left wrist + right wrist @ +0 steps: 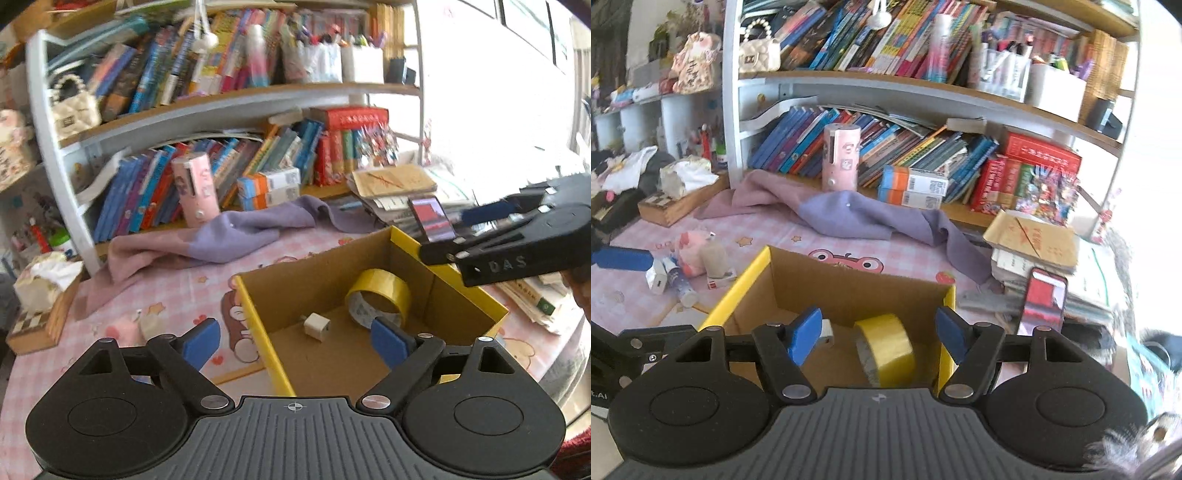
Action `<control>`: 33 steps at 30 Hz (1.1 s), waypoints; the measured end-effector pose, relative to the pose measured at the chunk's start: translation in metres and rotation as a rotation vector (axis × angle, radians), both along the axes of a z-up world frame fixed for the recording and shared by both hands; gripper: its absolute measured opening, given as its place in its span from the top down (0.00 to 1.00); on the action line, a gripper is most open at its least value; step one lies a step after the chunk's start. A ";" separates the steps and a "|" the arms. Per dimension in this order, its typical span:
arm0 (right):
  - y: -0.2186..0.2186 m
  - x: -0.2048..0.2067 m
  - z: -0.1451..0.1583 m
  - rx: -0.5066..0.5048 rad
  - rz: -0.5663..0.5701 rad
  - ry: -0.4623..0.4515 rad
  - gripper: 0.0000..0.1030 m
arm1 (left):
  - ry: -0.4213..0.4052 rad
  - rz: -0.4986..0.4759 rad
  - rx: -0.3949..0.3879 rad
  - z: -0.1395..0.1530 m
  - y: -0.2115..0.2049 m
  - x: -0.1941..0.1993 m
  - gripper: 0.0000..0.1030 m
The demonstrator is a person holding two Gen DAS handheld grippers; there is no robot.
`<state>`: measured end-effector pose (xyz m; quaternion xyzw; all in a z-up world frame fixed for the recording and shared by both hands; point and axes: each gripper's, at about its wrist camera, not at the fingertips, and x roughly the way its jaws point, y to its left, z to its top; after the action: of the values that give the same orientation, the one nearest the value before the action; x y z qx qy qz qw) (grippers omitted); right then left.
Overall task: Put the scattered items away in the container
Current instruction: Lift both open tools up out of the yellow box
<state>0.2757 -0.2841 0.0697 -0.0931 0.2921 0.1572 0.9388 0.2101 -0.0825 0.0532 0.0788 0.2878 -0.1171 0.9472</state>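
An open cardboard box with yellow edges (255,314) (750,280) sits on the pink tablecloth. Inside it lie a yellow tape roll (384,291) (886,347) and a small white charger cube (317,326) (827,334). My left gripper (295,343) is open and empty, above the box's near left wall. My right gripper (879,334) is open and empty over the box; it also shows in the left wrist view (491,236) at the right. A pink plush toy (692,251), a white tube (679,282), a small jar (714,258) and a white packet (657,278) lie left of the box.
A purple-pink cloth (221,236) (849,214) lies behind the box. A bookshelf (229,99) stands at the back with a pink cylinder (840,158). A phone (1045,299) leans on a stack of papers (1034,240) at the right. A tissue box (40,299) sits at the left.
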 end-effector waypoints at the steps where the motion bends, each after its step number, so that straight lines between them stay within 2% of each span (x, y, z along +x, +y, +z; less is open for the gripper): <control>1: 0.000 -0.009 0.000 0.008 -0.025 -0.002 0.35 | -0.011 0.012 -0.010 0.000 0.004 -0.007 0.12; 5: 0.007 -0.041 -0.001 0.031 -0.111 -0.019 0.35 | -0.051 0.035 -0.049 -0.005 0.023 -0.030 0.12; 9: 0.022 -0.071 -0.009 -0.019 -0.177 -0.064 0.35 | -0.042 0.031 -0.049 -0.014 0.041 -0.051 0.12; 16: 0.057 -0.123 -0.034 -0.086 -0.243 -0.085 0.34 | -0.020 0.010 -0.045 -0.033 0.069 -0.099 0.12; 25: 0.094 -0.182 -0.051 -0.047 -0.258 -0.030 0.19 | 0.047 -0.002 -0.033 -0.046 0.097 -0.131 0.11; 33: 0.110 -0.201 -0.058 0.018 -0.259 0.041 0.15 | 0.088 -0.013 0.020 -0.055 0.112 -0.153 0.11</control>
<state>0.0742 -0.1738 0.0116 -0.0430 0.3196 0.0393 0.9458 0.0568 0.0294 -0.0020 0.0851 0.3298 -0.1234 0.9321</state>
